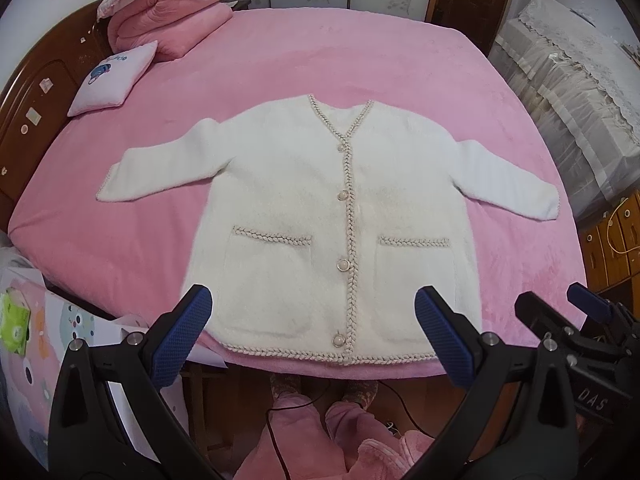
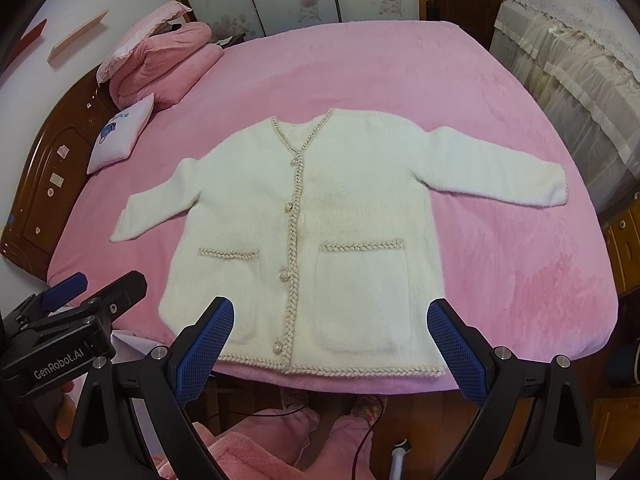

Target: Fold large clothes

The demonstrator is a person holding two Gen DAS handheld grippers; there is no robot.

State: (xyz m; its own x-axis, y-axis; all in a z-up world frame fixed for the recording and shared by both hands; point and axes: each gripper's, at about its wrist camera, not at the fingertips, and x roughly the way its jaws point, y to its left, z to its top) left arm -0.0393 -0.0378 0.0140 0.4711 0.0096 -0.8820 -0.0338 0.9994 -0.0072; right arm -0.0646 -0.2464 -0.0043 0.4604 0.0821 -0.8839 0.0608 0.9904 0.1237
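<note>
A white fluffy cardigan with braided beige trim, pearl buttons and two front pockets lies flat and buttoned on the pink bed, both sleeves spread out to the sides, its hem at the bed's near edge. My left gripper hovers open above the hem, nothing between its blue pads. My right gripper is likewise open over the hem, empty. Each gripper shows in the other's view: the right gripper at the right edge, the left gripper at the left edge.
A folded pink quilt and a small white cushion sit at the bed's far left by the wooden headboard. A lace-covered piece of furniture stands on the right. The person's pink-clad legs and a cable are below the bed edge.
</note>
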